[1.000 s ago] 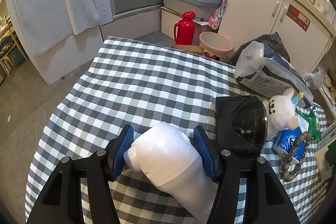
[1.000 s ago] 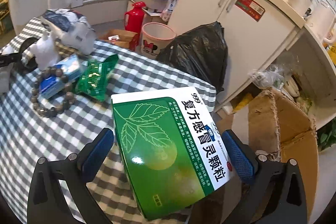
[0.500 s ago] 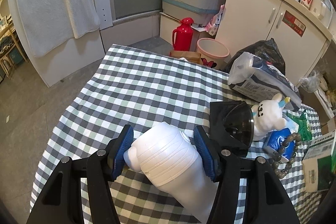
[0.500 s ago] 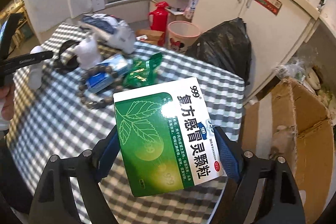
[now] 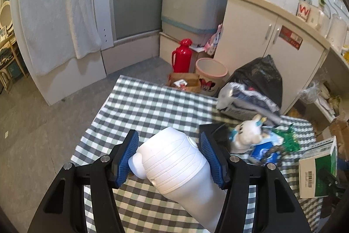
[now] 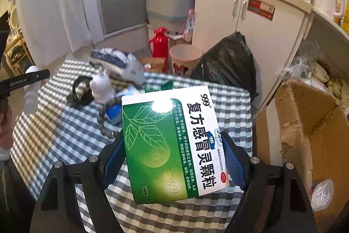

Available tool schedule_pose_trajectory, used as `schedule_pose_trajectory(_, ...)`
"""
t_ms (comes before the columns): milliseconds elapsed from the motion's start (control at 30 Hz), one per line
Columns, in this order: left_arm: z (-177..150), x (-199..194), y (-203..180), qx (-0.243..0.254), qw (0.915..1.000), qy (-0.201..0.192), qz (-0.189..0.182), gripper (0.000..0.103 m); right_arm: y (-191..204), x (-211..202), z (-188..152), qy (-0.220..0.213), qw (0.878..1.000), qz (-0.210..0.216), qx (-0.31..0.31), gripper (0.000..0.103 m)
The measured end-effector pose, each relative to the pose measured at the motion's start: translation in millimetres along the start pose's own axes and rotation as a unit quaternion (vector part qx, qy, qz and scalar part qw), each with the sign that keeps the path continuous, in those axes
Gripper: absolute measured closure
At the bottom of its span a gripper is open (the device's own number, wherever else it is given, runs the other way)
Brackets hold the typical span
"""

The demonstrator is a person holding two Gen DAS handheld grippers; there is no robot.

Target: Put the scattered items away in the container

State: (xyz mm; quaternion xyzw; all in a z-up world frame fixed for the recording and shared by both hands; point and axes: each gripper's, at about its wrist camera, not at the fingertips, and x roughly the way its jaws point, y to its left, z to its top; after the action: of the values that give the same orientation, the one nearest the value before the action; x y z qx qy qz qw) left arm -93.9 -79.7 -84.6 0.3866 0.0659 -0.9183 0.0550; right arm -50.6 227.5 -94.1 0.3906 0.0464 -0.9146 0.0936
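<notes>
Holding tight with both tongs, each one clamped on a thing. Left gripper [image 5: 169, 158] squeezing a white bottle [image 5: 172, 164] between its blue pads, bottle lying slanted, small cap end pointing left and its long body running back toward the camera. Right gripper [image 6: 174, 158] pinching a green medicine box [image 6: 172, 145] by its two long sides, box up in the air above the checked tablecloth [image 6: 65, 134], long side pointing away from the tongs.

Sitting a bit farther out on the cloth: a little white plush toy [image 6: 101, 85], a string of beads [image 6: 102, 123], a blue packet [image 6: 114, 113] and a dark round thing [image 6: 81, 91], all bunched close together. Lying behind them, a white and blue bag [image 6: 117, 62].

Waiting off the right edge of the table, down on the floor: an open cardboard box [image 6: 309, 123], most likely the container. Being much nearer to the right tongs than the left, so probably swinging the green box right and down into it first. Watching for the box flaps getting in the way.
</notes>
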Motion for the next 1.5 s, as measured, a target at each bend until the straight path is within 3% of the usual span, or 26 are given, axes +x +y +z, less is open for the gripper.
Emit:
schedule_pose_trajectory(633, 7, -73, -42, 0.043, 0.9967, -0.065, -0.023, 0.042, -4, -78, 6, -0.121, 0.992, -0.007, 0.042, 0.022)
schedule_pose_trajectory(1067, 10, -118, -76, 0.066, 0.9913, -0.107, -0.037, 0.042, -12, -144, 8, -0.232, 0.971, -0.008, 0.058, 0.022)
schedule_pose_trajectory(1500, 10, -135, -122, 0.079, 0.987, -0.122, -0.069, 0.042, -35, -176, 3, -0.242, 0.967, -0.063, 0.057, 0.022)
